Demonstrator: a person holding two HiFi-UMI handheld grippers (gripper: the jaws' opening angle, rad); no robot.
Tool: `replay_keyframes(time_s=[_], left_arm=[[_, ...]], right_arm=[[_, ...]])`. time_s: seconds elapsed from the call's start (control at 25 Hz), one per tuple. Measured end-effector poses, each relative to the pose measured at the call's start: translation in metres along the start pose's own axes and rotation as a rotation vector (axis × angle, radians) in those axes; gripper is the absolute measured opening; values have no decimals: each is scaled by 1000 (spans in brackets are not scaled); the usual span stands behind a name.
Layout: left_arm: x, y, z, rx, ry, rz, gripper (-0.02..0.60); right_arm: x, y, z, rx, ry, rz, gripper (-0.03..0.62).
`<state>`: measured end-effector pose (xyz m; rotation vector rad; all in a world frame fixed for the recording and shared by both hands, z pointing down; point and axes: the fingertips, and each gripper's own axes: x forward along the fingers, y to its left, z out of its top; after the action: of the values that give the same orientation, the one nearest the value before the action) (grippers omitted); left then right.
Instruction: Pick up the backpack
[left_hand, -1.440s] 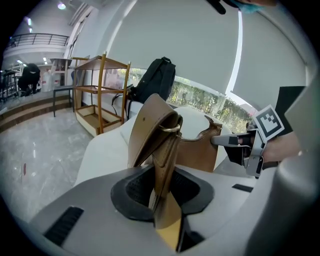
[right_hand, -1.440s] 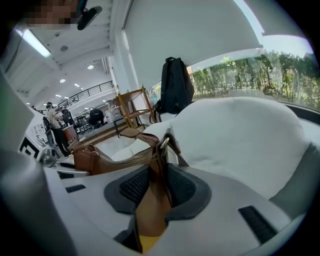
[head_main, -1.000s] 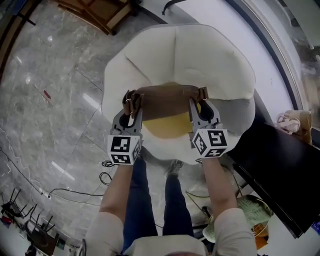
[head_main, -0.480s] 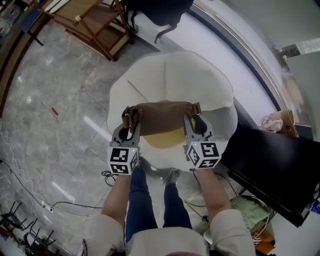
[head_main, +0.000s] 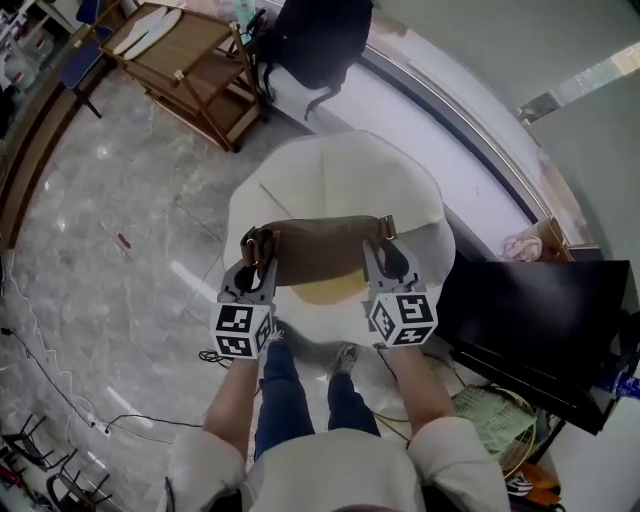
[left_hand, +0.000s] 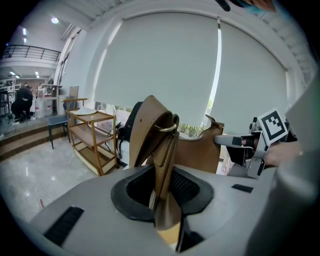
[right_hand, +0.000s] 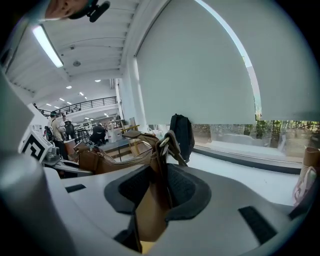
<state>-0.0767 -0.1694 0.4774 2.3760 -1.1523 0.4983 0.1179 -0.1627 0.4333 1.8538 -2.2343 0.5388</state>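
Observation:
The backpack (head_main: 320, 245) is a brown leather bag hanging level between my two grippers, above a white armchair (head_main: 340, 165). My left gripper (head_main: 257, 265) is shut on the strap and metal ring (left_hand: 161, 142) at the bag's left end. My right gripper (head_main: 387, 252) is shut on the strap and ring (right_hand: 161, 155) at its right end. In the left gripper view the bag's body (left_hand: 197, 152) stretches across to the right gripper (left_hand: 260, 142). In the right gripper view the bag's zip edge (right_hand: 115, 159) runs toward the left gripper (right_hand: 40, 150).
A yellow cushion (head_main: 325, 290) lies on the armchair seat below the bag. A wooden trolley (head_main: 190, 60) and a dark bag (head_main: 315, 40) stand at the back. A black tabletop (head_main: 530, 320) is at the right. Cables (head_main: 60, 390) trail over the marble floor at the left.
Both grippers have risen together with the backpack held between them. The armchair and floor now lie farther below, and more of the room shows.

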Motion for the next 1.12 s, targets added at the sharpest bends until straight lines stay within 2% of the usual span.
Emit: replay_keyframes(time_s=[0.48,1.12], left_arm=[[-65,-45,60,38,-54,-15,97],[-132,-89,105,97,-115,-17,94]], right_arm=[[-72,17,74,-24,-81,9,124],[-150,38,129,-33,-185,9,124]])
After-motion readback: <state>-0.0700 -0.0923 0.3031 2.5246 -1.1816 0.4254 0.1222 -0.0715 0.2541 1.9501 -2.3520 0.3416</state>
